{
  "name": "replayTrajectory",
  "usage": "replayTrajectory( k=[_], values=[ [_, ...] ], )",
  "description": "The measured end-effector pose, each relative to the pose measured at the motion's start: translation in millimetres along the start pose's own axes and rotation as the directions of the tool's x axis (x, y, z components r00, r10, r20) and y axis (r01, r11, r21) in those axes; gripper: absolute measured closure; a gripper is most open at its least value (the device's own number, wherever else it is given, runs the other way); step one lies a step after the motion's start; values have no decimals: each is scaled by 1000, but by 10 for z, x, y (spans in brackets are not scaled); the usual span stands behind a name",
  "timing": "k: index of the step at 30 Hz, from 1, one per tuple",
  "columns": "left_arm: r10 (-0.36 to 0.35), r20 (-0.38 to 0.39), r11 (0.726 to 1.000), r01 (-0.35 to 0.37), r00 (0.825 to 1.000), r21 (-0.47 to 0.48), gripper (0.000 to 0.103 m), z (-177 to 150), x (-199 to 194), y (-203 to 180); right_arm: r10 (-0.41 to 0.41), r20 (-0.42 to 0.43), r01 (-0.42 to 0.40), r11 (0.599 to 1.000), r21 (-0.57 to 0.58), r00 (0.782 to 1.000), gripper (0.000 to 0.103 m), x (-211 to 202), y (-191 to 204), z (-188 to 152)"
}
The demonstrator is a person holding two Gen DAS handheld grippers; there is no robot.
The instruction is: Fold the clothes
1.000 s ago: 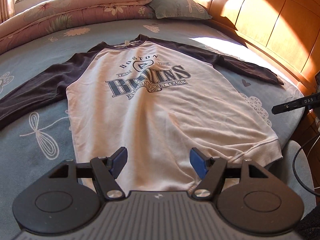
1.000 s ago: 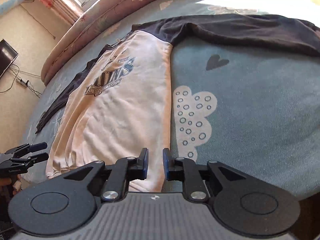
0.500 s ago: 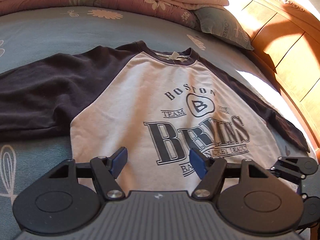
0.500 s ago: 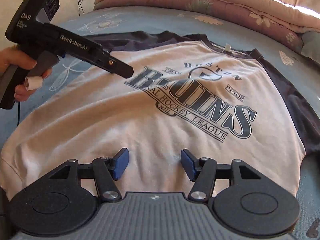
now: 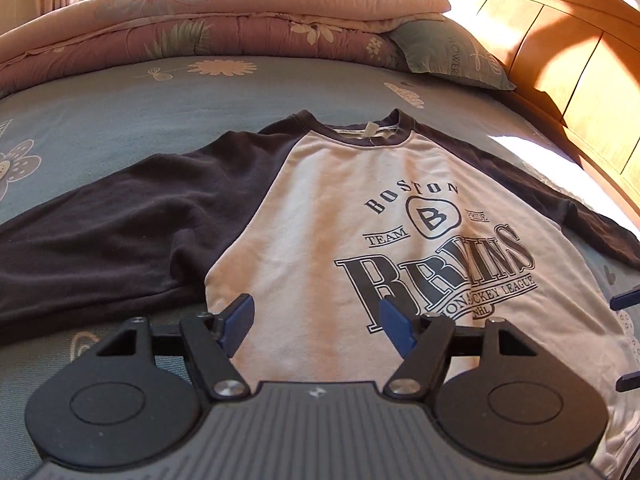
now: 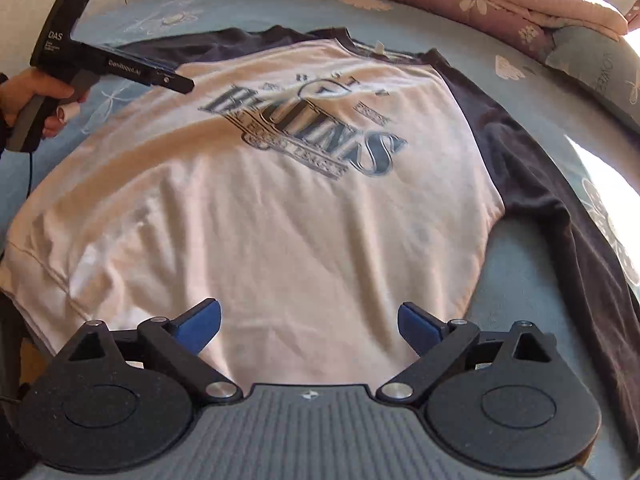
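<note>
Lying flat, front up, on the blue patterned bedsheet (image 5: 120,112), the sweatshirt (image 5: 328,232) shows a pale soft-knit body and dark sleeves. Since half a second ago, the right gripper (image 6: 309,323) has spread wider; the left gripper (image 5: 316,319) remains open, both empty.

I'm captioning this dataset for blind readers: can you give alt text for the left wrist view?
A cream raglan shirt with dark sleeves and a "Boston Bruins" print lies flat, face up, on a blue floral bedsheet. The left tool hovers open over its lower half, holding nothing. Behind are a folded quilt, a pillow and a wooden headboard.
</note>
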State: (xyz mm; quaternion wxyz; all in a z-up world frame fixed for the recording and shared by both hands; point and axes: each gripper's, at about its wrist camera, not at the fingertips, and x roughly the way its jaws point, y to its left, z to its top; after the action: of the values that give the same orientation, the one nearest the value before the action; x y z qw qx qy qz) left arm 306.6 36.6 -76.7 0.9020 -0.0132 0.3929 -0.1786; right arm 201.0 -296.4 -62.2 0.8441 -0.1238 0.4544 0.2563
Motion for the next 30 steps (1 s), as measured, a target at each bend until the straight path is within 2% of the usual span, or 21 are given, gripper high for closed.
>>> replayTrajectory(
  k=[3,5,7,9,11,13,16,17,19,22,23,24,27,30],
  values=[
    [-19,-24,1000,19,1000,20,31,-45,-40,-68,74,61,-69,995,-73,995,5,333,272,432],
    [-17,-50,998,20,999,53,31,-111,-26,-117,109,49,-104,988,-111,993,5,675,477,667],
    [0,-83,997,6,997,74,31,-194,24,-120,121,9,-118,982,-148,993,5,913,629,758],
    [30,-88,994,-20,996,112,31,-282,51,-104,98,2,-96,980,-172,995,0,976,671,698],
    [83,-80,984,-69,993,165,29,-329,37,-108,92,-33,-96,981,-166,995,0,859,584,526],
    [73,-79,987,-61,994,151,29,-332,21,-65,71,-83,-84,983,-163,994,0,720,482,322],
    [90,-78,982,-75,993,173,28,-317,39,-85,73,-126,-80,995,-52,989,0,458,296,-65],
    [97,-78,980,-82,992,181,28,-312,44,-97,51,-139,-59,997,-59,989,0,385,301,-192],
    [124,-71,977,-110,990,181,27,-257,16,-98,12,-128,-21,997,-68,992,0,271,346,-354],
    [166,-59,972,-153,984,180,27,-171,-29,-98,-19,-109,16,999,-30,994,0,231,374,-420],
    [180,-55,969,-168,982,180,33,-142,-44,-98,-20,-107,17,1000,-23,994,0,229,371,-424],
    [194,-51,967,-182,980,179,34,-113,-59,-98,-20,-104,19,1000,-16,994,0,227,368,-427],
    [57,6,971,-57,998,230,28,-3,-104,-317,-19,-95,18,1000,-13,995,0,222,351,-433],
    [-47,-55,989,54,997,136,28,91,195,-340,-21,-84,20,1000,-9,996,0,214,347,-446]
  ],
)
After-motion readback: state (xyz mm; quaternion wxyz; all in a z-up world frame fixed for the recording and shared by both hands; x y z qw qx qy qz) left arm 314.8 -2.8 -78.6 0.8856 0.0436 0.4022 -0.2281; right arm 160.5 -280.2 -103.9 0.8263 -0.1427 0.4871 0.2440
